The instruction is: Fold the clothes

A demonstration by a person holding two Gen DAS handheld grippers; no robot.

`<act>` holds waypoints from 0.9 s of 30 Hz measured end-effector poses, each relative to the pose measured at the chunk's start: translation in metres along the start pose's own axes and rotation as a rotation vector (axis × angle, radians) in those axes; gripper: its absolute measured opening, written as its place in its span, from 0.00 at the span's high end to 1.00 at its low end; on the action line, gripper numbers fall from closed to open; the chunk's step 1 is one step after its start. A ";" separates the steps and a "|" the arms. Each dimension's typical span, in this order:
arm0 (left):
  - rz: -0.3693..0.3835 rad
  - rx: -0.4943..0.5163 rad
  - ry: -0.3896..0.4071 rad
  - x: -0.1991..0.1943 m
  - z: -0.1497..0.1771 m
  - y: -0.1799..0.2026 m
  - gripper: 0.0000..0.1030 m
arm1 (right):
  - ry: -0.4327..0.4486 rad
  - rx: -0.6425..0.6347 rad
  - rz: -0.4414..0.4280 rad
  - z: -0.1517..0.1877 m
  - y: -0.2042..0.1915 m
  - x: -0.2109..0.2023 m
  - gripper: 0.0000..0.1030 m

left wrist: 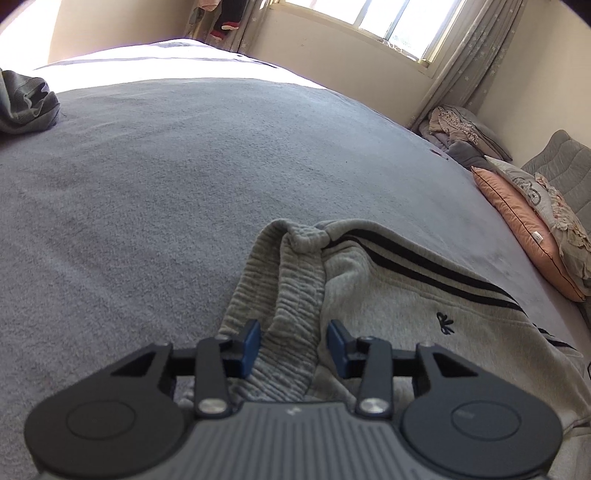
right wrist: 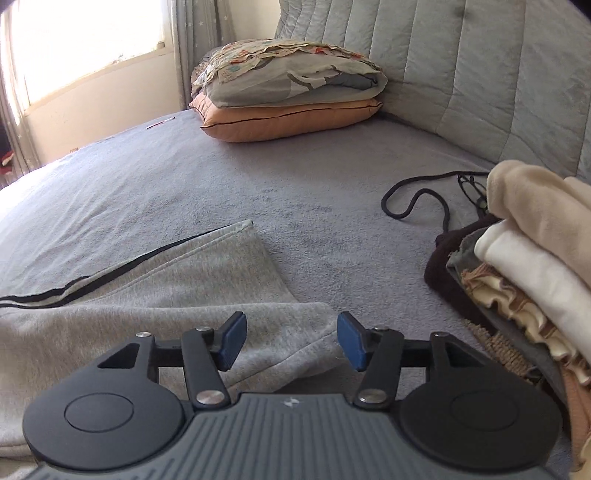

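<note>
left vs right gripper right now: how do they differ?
The left gripper straddles the ribbed waistband of the grey sweatpants; the right gripper is over a plain leg end. A folded clothes pile sits beside the right gripper, none by the left. Both have open jaws, holding nothing.

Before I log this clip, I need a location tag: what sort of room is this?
Most likely a bedroom. The grey sweatpants lie on a wide bed with a padded headboard, stacked pillows at its head, and a curtained window beside it.
</note>
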State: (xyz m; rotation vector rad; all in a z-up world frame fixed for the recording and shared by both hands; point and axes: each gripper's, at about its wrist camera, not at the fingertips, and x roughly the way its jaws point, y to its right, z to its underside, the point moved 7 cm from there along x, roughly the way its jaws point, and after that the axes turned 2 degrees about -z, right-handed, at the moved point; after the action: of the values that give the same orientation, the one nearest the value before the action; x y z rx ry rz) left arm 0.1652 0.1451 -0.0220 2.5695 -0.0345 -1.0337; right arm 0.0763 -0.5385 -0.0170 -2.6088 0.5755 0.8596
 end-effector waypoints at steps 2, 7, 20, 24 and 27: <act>0.004 -0.012 0.012 -0.005 -0.005 -0.005 0.80 | 0.000 -0.035 -0.034 -0.008 -0.009 0.007 0.44; 0.084 -0.063 0.001 -0.007 -0.018 -0.016 0.82 | -0.046 -0.323 -0.065 -0.036 -0.044 0.042 0.39; -0.057 0.296 -0.018 0.064 -0.047 0.037 0.54 | -0.132 -0.504 -0.140 -0.053 -0.070 0.122 0.64; -0.036 0.194 0.046 0.043 -0.066 0.022 0.95 | 0.006 -0.568 -0.088 -0.070 -0.076 0.101 0.77; 0.038 0.068 0.091 0.023 -0.080 0.009 0.98 | 0.148 -0.617 -0.031 -0.085 -0.080 0.073 0.78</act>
State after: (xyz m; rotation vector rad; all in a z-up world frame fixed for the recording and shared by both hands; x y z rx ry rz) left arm 0.2372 0.1590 0.0190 2.6635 -0.0961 -0.9165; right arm 0.2090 -0.5257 0.0169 -3.2464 0.3389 0.9568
